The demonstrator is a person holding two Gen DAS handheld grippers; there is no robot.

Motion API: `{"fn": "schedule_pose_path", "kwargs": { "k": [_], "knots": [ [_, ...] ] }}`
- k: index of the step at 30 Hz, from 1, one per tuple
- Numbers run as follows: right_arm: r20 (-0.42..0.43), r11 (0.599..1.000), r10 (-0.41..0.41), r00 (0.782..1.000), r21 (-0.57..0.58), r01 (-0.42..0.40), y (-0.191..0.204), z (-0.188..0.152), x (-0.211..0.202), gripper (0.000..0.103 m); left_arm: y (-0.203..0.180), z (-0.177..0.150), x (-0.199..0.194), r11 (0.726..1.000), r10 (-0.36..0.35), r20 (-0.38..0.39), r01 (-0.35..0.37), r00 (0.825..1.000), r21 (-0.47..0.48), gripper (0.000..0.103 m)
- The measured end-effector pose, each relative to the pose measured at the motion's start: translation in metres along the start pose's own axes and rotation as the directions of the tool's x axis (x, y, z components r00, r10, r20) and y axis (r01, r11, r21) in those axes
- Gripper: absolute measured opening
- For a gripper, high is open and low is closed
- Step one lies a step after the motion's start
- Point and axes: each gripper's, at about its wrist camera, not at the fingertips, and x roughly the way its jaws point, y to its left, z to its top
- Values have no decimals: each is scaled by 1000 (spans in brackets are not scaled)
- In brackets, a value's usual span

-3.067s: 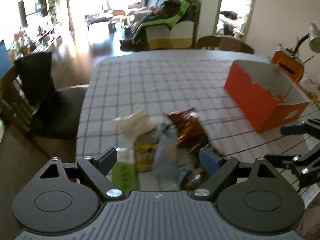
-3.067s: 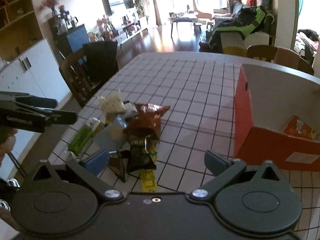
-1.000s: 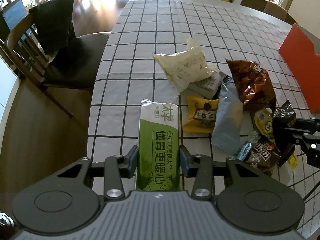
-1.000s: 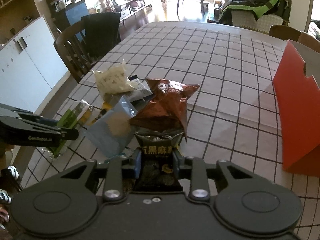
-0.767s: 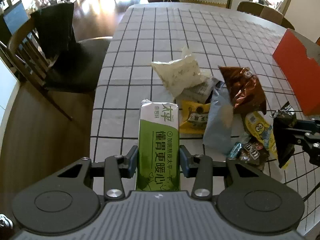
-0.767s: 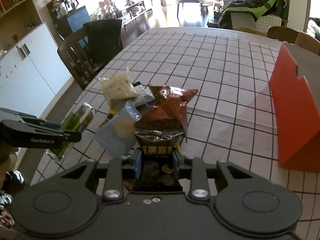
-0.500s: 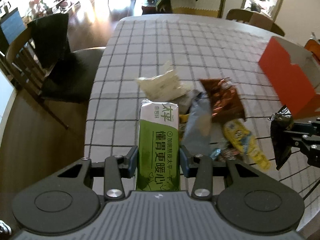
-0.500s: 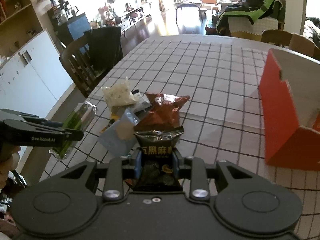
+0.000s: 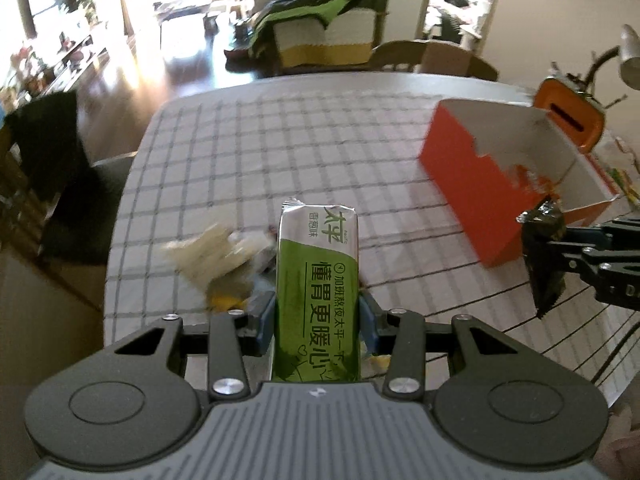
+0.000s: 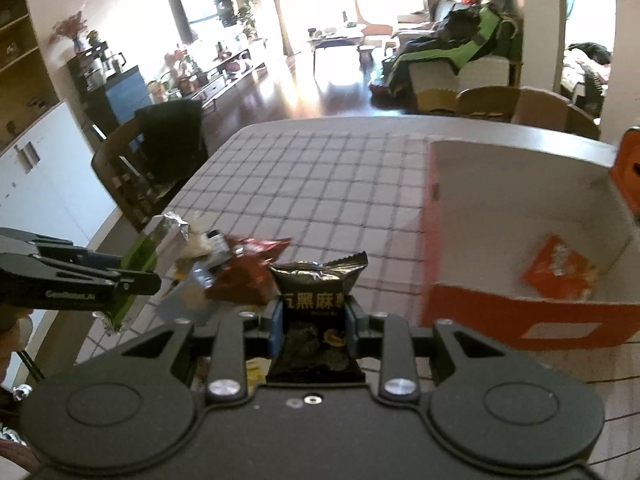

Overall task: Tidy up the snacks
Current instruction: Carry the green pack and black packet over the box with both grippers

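Observation:
My left gripper (image 9: 318, 316) is shut on a green cracker pack (image 9: 318, 280) and holds it above the table. It also shows in the right wrist view (image 10: 132, 276). My right gripper (image 10: 312, 320) is shut on a black snack packet (image 10: 314, 320), lifted near the front corner of the orange box (image 10: 480, 312). The black packet also shows in the left wrist view (image 9: 544, 248) beside the orange box (image 9: 472, 176). An orange packet (image 10: 560, 268) lies inside the box. The snack pile (image 10: 236, 264) lies on the checked tablecloth (image 10: 328, 184), below and between the grippers.
A dark chair (image 10: 160, 148) stands at the table's left side, and wooden chairs (image 10: 528, 108) stand at the far end. An orange object (image 9: 570, 116) and a lamp (image 9: 628, 52) stand behind the box. The table edge (image 9: 114, 240) is close on the left.
Both grippers have closed on their packets and lifted them off the pile, then risen and swung toward the orange box. The box interior now shows in the right wrist view.

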Motion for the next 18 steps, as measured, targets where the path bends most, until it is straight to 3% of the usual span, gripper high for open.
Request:
{"fn": "schedule_pose_path", "kwargs": {
  "k": [18],
  "knots": [
    [56,994,-101,993,43,98,-109,27,-25,29,-132,77,24,988,-85,40,79,996,132,42]
  ]
}}
